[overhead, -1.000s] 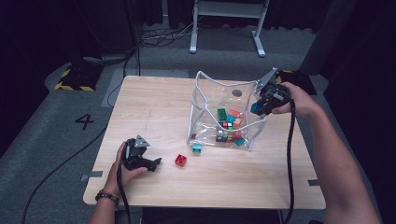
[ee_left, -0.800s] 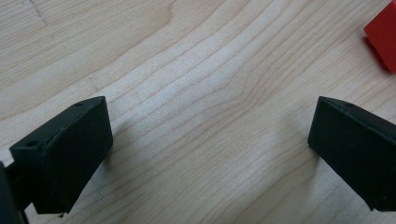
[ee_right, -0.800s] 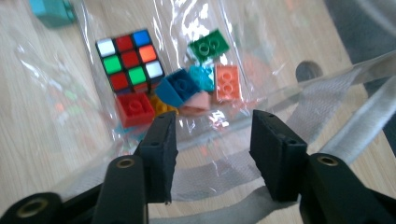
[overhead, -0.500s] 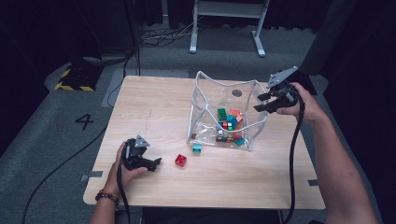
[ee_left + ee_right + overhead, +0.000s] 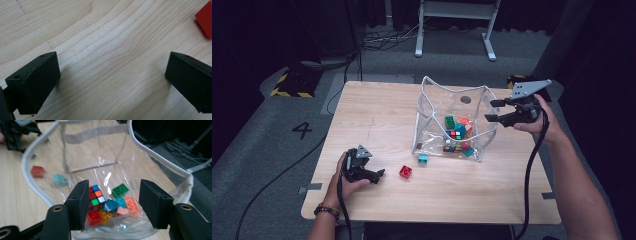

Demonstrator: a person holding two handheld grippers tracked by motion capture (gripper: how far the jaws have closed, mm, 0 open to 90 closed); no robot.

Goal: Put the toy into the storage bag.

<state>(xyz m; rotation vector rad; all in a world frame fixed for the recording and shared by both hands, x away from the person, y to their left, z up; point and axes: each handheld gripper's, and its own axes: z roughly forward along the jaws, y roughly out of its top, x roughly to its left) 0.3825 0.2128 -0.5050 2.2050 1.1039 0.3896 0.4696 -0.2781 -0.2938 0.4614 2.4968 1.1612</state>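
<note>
A clear plastic bag [image 5: 434, 107] with a white rim stands open mid-table and holds several coloured bricks and a small puzzle cube [image 5: 96, 196]. My right gripper [image 5: 490, 111] hovers just off the bag's right rim, pointing into it. Its jaws have just been opening, and nothing is pressed between them [image 5: 113, 202]. A red brick [image 5: 405, 171] and a teal brick [image 5: 423, 159] lie on the wood in front of the bag. My left gripper [image 5: 379, 175] rests low on the table left of the red brick [image 5: 205, 20], jaws wide over bare wood [image 5: 112, 75].
The wooden table [image 5: 377, 110] has open room on its left half and along the front edge. Through the bag's wall I see the red brick [image 5: 37, 171], the teal brick [image 5: 60, 179] and the other gripper [image 5: 15, 132] beyond. Dark floor and a cable surround the table.
My right gripper has drawn back to the right and slightly up from the bag's rim, its jaws spreading wider. The left gripper and both loose bricks have stayed put.
</note>
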